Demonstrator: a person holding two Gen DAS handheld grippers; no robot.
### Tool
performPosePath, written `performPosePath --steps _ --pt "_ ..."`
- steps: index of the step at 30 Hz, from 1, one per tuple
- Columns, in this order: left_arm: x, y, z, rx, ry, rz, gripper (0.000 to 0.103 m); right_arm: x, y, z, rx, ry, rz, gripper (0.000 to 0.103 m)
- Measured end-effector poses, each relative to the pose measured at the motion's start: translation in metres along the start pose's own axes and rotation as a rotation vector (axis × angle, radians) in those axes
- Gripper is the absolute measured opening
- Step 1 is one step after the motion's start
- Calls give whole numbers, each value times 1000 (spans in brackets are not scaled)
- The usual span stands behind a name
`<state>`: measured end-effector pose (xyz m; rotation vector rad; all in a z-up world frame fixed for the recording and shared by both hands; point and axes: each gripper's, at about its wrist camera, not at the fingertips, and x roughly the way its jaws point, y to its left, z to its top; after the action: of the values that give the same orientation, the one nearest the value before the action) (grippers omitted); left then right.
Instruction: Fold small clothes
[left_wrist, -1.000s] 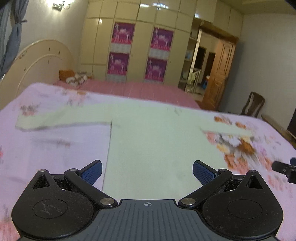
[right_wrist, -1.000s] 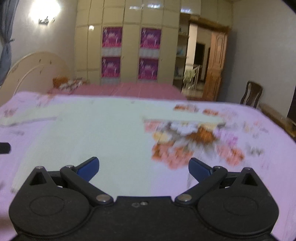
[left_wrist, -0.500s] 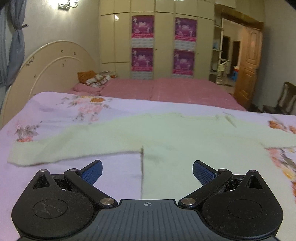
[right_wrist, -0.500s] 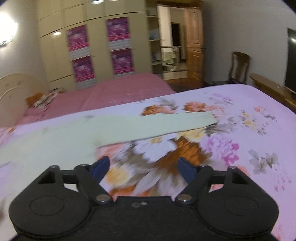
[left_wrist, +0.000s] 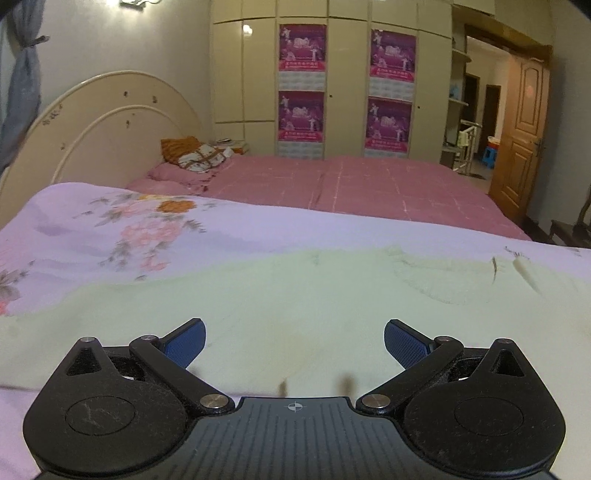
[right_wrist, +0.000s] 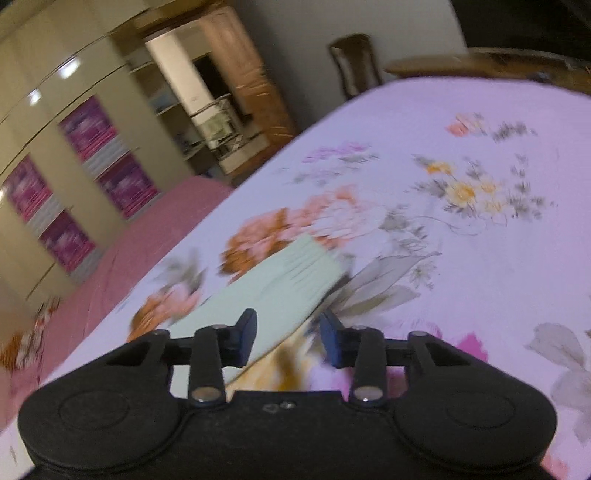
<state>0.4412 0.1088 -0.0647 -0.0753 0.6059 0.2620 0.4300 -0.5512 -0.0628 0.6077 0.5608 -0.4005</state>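
A pale green long-sleeved top (left_wrist: 295, 306) lies spread flat on a lilac floral bedsheet (left_wrist: 110, 229). In the left wrist view my left gripper (left_wrist: 294, 341) hovers low over the garment's left sleeve and shoulder, open, with nothing between its blue pads. In the right wrist view the picture is tilted and blurred. The garment's other sleeve (right_wrist: 280, 291) runs up to its ribbed cuff. My right gripper (right_wrist: 288, 338) is above that sleeve and its jaws are closing. The cloth shows in the gap between them, and the pads do not press on it.
A second bed with a pink cover (left_wrist: 351, 188) and pillows (left_wrist: 195, 157) stands behind. Beyond it are a cream wardrobe with purple posters (left_wrist: 303, 88), a curved headboard (left_wrist: 103, 122), a wooden door (left_wrist: 524, 125) and a chair (right_wrist: 356, 62).
Both grippers came lower and swung outward along the garment, the left toward the left sleeve, the right to the right sleeve's cuff end. The right gripper rolled and its jaws narrowed.
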Motion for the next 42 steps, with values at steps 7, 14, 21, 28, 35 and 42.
performPosePath --steps 7,14,21,28,35,42 --pt "22 -7 -2 -12 39 -39 103 29 -11 3 13 27 10 21" --pt "19 2 -4 -37 72 -74 103 22 12 4 -116 -18 23 4" --pt "12 13 -5 -84 94 -172 103 -14 105 -38 -414 -69 141 4" --pt "1 25 -6 -130 94 -208 103 -44 208 -118 -614 -3 363 4" --pt "-3 38 -8 -184 102 -221 102 -64 290 -209 -799 77 531 4" --pt "15 28 2 -205 131 -303 76 -67 315 -257 -921 141 576 16"
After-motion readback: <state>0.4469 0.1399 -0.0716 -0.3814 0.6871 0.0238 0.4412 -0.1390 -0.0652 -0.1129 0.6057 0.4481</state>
